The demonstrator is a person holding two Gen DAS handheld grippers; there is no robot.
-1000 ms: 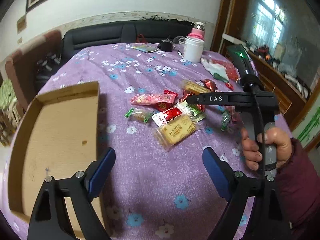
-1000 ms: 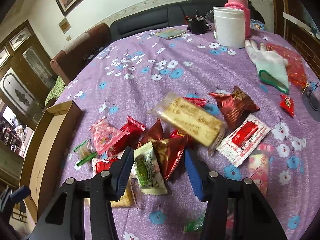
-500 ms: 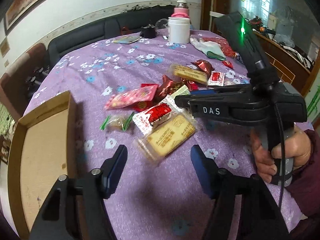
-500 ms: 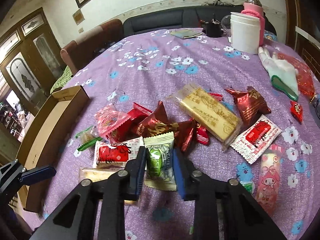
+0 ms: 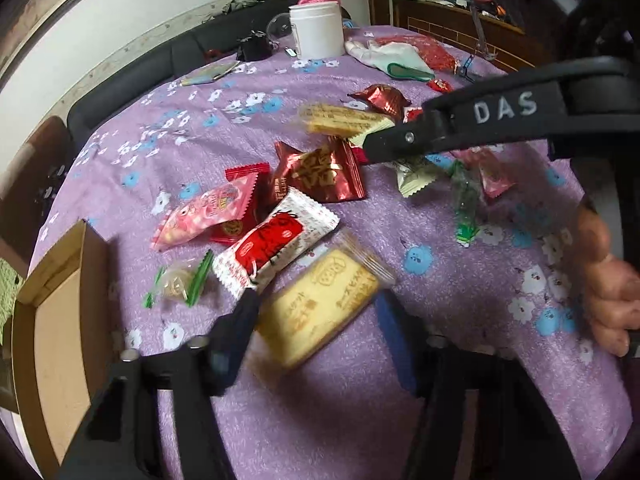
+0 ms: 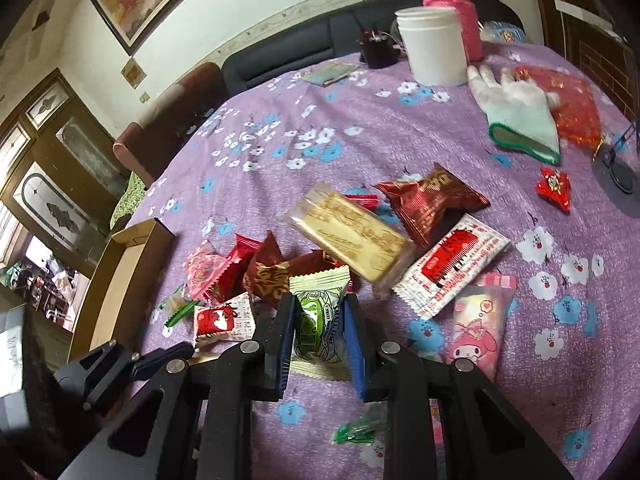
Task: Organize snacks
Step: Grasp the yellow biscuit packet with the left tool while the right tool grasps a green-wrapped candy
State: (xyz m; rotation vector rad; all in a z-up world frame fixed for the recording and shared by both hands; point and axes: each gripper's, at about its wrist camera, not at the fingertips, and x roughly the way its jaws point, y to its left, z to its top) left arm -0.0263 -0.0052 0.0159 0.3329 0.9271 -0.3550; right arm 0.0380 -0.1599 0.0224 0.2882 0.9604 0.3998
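Several snack packets lie in a heap on the purple flowered tablecloth [image 5: 208, 148]. My left gripper [image 5: 320, 320] is open, its fingers either side of a yellow biscuit pack [image 5: 316, 308] that lies flat on the cloth. My right gripper [image 6: 318, 320] is shut on a green and white snack packet [image 6: 318, 316], low over the cloth; it also shows from the side in the left wrist view [image 5: 416, 176]. An open cardboard box [image 5: 56, 344] sits at the table's left edge, also in the right wrist view [image 6: 120, 280].
Around lie a red-and-white packet [image 5: 276, 244], a pink packet [image 5: 204, 216], dark red foil packets [image 5: 320, 172], a second biscuit pack [image 6: 352, 236] and a pink character packet [image 6: 476, 328]. A white tub [image 6: 434, 44], pink bottle [image 6: 450, 4] and glove [image 6: 516, 116] stand far back.
My left gripper has moved forward until its fingers straddle the yellow biscuit pack. My right gripper has closed from open onto the green and white packet.
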